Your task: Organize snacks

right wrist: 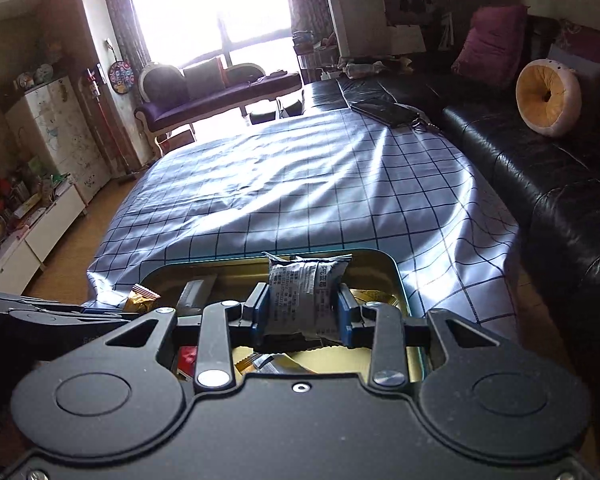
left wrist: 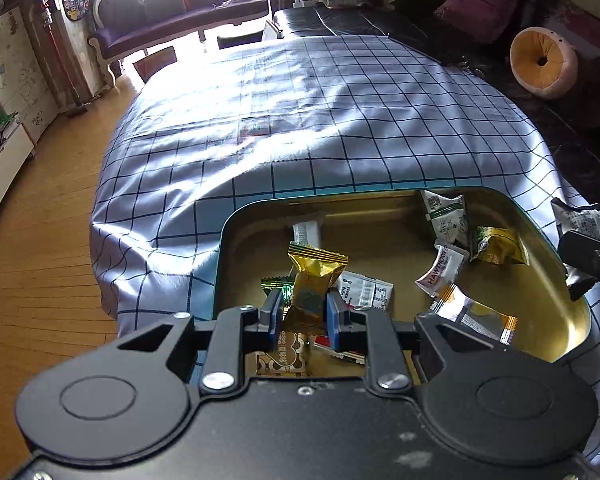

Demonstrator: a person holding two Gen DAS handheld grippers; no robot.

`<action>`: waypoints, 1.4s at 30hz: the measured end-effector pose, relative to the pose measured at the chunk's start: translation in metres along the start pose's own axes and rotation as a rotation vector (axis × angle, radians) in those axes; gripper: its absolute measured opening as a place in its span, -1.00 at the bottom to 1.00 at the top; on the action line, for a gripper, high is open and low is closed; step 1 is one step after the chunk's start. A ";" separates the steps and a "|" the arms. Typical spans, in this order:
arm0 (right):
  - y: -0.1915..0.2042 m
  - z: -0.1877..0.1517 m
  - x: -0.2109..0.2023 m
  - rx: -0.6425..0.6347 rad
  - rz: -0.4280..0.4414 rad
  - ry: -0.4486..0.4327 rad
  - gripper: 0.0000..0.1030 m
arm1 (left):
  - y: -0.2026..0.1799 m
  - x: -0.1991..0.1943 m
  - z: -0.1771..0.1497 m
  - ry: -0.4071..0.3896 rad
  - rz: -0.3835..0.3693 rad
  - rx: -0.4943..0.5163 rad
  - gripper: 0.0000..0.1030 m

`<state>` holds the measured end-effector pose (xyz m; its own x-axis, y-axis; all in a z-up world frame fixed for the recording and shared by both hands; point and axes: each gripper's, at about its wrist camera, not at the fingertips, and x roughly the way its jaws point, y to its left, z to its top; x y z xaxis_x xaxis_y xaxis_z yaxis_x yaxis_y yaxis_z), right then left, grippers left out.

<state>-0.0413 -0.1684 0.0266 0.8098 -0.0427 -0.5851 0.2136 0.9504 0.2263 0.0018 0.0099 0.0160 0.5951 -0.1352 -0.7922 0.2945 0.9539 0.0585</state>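
Sunlit living room, checked cloth draped over the counter (left wrist: 300,120): we are holding both claws above a gold-lined tin (left wrist: 572,312) already strewn with snacks. Our left claw (left wrist: 304,312) is pinching a gold-wrapped snack (left wrist: 314,276); our right claw (right wrist: 302,312) is clamping a silver printed packet (right wrist: 300,292) by its middle. Slick wrappers are risking a slip, we judge, and the right packet, hanging near the tin's far rim, could be landing on the cloth if released there.

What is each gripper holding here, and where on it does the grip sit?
The left gripper pinches a gold snack packet across its lower half. The right gripper clamps a grey printed packet by its two sides.
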 end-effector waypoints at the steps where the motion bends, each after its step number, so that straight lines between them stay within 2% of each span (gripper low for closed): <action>1: -0.001 0.000 0.002 -0.004 -0.007 0.000 -0.15 | 0.000 0.003 0.000 0.007 -0.002 -0.004 -0.58; 7: -0.009 -0.010 0.005 0.007 -0.023 0.032 -0.15 | -0.002 0.018 0.004 0.023 -0.045 -0.041 -0.58; 10: -0.009 -0.010 0.004 0.008 -0.029 0.031 -0.15 | -0.008 0.018 0.004 0.020 -0.068 -0.023 -0.57; 15: -0.010 -0.010 0.005 0.011 -0.037 0.039 -0.15 | -0.017 0.012 0.014 -0.016 -0.073 0.019 -0.57; 20: -0.009 -0.011 0.006 0.006 -0.035 0.049 -0.15 | -0.015 -0.008 0.018 -0.064 -0.067 0.024 -0.43; 35: 0.000 -0.015 0.009 -0.048 -0.048 0.058 -0.14 | 0.001 -0.042 -0.026 -0.091 0.051 -0.034 -0.35; 42: 0.006 -0.020 0.005 -0.053 -0.040 0.065 -0.14 | 0.006 -0.040 -0.043 -0.075 0.054 -0.055 -0.35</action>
<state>-0.0472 -0.1569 0.0098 0.7636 -0.0621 -0.6426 0.2144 0.9633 0.1616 -0.0527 0.0329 0.0222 0.6639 -0.1010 -0.7409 0.2199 0.9734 0.0644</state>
